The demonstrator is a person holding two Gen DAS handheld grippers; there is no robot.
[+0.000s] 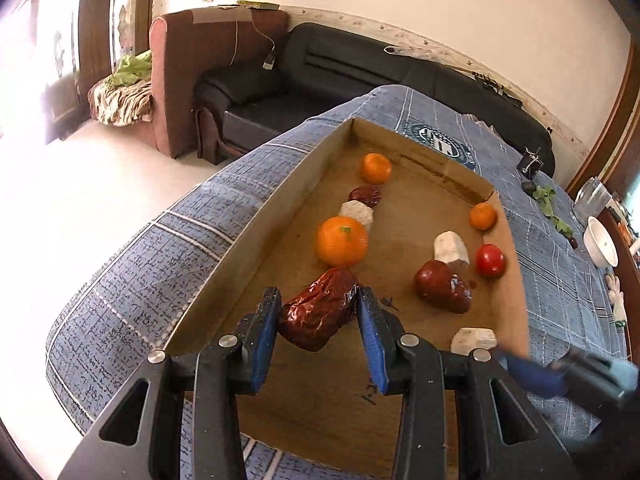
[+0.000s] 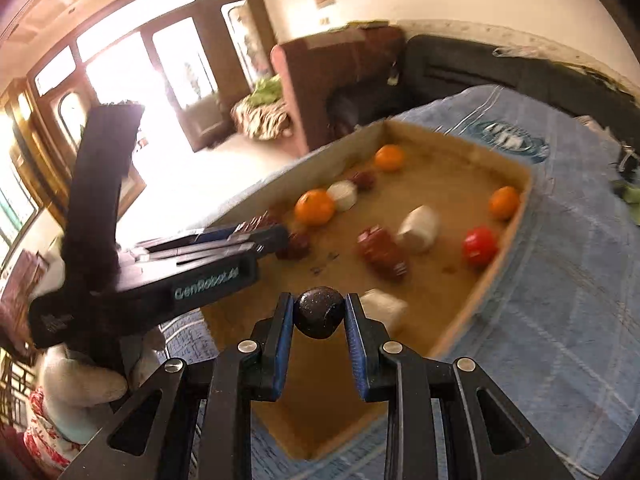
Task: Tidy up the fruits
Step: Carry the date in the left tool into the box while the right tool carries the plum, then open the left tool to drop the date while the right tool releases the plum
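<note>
Both grippers [image 1: 318,308] [image 2: 319,312] clamped on fruit.

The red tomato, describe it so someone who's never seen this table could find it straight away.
Start at the shallow cardboard tray on the blue checked cloth. Follow its right-hand wall to the small orange resting against it; the red tomato sits just nearer than that, beside a white chunk. It is the only smooth, shiny, bright red round thing; the dates are dark and wrinkled.
</note>
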